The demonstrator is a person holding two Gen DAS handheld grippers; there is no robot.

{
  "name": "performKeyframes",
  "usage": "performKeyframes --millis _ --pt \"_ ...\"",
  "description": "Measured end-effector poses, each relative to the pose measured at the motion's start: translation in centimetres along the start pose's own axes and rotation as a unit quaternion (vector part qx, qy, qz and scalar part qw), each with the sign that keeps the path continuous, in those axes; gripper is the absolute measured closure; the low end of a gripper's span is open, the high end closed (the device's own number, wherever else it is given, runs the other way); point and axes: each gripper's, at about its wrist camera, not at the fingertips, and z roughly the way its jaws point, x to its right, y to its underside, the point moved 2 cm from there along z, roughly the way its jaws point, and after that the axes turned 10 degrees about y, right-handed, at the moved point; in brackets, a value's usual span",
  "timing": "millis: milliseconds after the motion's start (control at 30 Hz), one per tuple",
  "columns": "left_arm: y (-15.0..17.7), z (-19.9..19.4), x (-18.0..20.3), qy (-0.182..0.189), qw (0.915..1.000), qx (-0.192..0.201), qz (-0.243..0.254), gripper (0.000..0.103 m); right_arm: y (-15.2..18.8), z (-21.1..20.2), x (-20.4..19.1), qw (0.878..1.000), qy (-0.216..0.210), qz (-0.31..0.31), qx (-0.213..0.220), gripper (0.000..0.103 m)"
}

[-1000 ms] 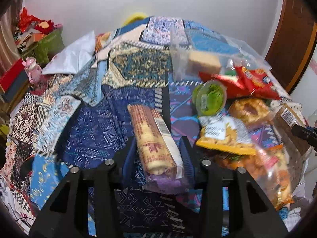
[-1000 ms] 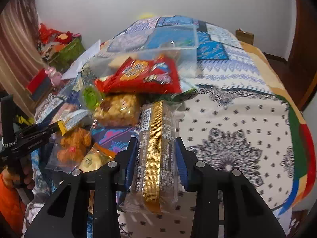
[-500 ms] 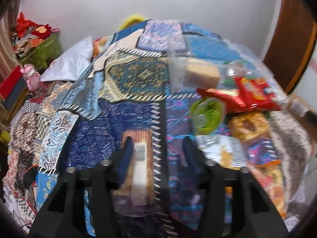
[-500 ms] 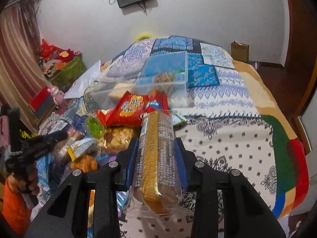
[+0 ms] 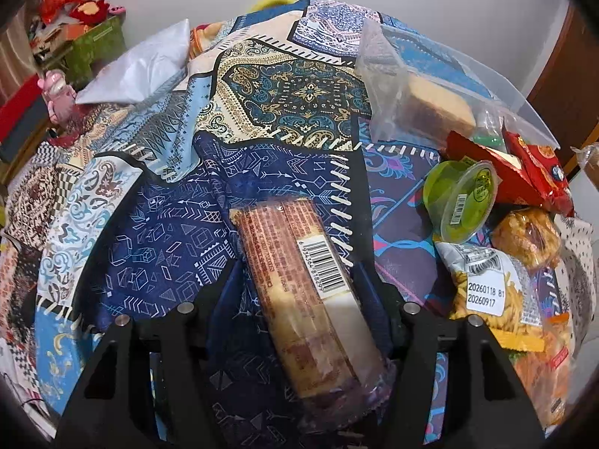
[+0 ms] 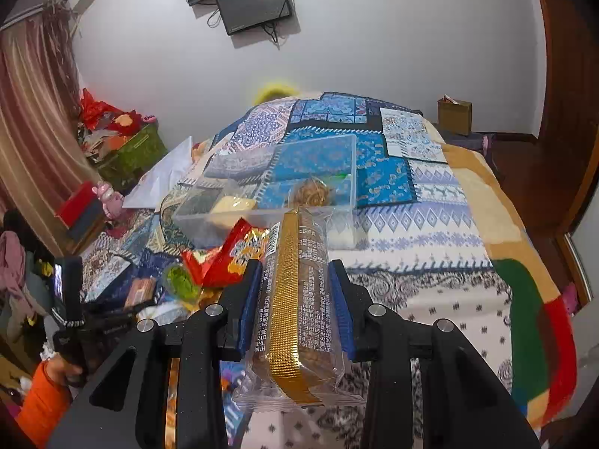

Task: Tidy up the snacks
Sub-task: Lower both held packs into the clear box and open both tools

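Observation:
A long biscuit pack with a barcode lies on the blue patterned bedspread, between the fingers of my left gripper. Its jaws are opening, and a gap shows beside the left pad. My right gripper is shut on a clear pack of biscuits with a gold strip, held above the bed. Beyond it stands a clear plastic box with a few snacks inside. In the right wrist view my left gripper appears at the far left, held by a hand in an orange sleeve.
Loose snacks are piled on the bed: a green jelly cup, a red bag, a chips bag and a bag of fried pieces. A white pillow lies at the back left. The white patterned blanket spreads to the right.
My left gripper sank to the bedspread and its jaws spread off the barcode pack, which now lies loose between them. My right gripper rose with the gold-strip pack.

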Motion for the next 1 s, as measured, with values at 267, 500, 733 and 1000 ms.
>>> performKeyframes --millis 267,500,733,1000 --pt "-1.4 -2.7 -0.2 0.010 0.9995 0.030 -0.004 0.063 -1.7 1.6 -0.6 1.000 -0.007 -0.004 0.006 0.070" --pt "-4.9 -5.4 3.1 0.036 0.9951 0.085 0.033 0.063 -3.6 2.7 -1.2 1.000 -0.014 -0.008 0.019 0.070" --pt "-9.6 -5.3 7.3 0.069 0.9885 0.113 0.073 0.063 -6.1 4.6 -2.3 0.999 -0.025 -0.017 0.027 0.070" --pt "-13.5 -2.6 10.1 0.085 0.9854 0.112 0.097 0.063 -8.1 8.3 -4.0 0.999 -0.027 -0.038 0.010 0.070"
